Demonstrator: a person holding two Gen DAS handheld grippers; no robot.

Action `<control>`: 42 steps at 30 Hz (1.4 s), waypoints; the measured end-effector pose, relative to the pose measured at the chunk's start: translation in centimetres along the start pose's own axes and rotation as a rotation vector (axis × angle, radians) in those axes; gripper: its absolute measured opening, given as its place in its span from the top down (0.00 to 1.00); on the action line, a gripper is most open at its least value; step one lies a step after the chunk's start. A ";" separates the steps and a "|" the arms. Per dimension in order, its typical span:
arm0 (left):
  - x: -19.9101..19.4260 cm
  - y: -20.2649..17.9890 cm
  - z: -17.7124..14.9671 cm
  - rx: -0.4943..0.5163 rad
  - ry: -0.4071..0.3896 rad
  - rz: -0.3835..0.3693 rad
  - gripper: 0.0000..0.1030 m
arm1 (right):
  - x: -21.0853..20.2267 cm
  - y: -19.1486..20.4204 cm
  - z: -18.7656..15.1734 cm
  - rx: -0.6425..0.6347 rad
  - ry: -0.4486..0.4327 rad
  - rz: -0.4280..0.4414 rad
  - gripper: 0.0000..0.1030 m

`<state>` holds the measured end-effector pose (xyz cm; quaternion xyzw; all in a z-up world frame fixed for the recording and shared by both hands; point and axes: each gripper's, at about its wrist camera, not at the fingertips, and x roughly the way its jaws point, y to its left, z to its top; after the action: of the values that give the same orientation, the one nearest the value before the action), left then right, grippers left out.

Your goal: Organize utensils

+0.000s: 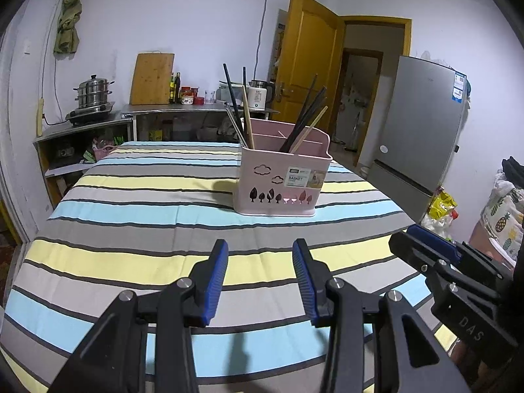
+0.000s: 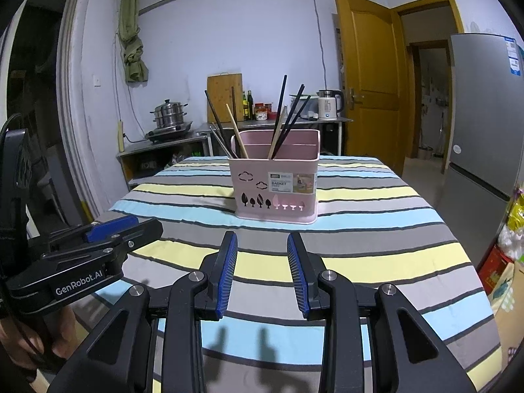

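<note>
A pink utensil basket [image 1: 281,177] stands on the striped tablecloth [image 1: 131,216], mid-table. It holds several black chopsticks [image 1: 306,116] and wooden chopsticks [image 1: 248,121], leaning in two groups. My left gripper [image 1: 260,249] is open and empty, low over the cloth, well short of the basket. My right gripper [image 2: 262,240] is open and empty too, in front of the basket [image 2: 275,183], whose chopsticks [image 2: 288,121] stick up. Each gripper shows in the other's view: the right one [image 1: 425,245] at the right, the left one [image 2: 124,226] at the left.
A steel counter [image 1: 196,108] behind the table carries a steamer pot [image 1: 93,93], a cutting board [image 1: 152,78], bottles and a kettle [image 1: 260,93]. A grey fridge [image 1: 422,124] and a wooden door [image 1: 308,62] stand to the right. Bags [image 1: 442,206] lie by the table's right edge.
</note>
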<state>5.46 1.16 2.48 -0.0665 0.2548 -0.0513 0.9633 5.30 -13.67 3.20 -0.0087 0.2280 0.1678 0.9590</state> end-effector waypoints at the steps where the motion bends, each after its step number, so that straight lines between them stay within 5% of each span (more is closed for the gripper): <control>1: 0.0 0.0 0.0 0.000 -0.001 -0.001 0.59 | 0.0 0.0 0.0 -0.001 -0.001 -0.001 0.68; 42: -0.3 -0.5 -0.2 0.015 0.010 -0.001 0.59 | -0.5 0.2 0.0 -0.002 0.002 0.001 0.68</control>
<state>5.10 0.65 2.51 -0.0593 0.2591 -0.0539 0.9625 4.79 -13.62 3.46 -0.0099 0.2289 0.1684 0.9587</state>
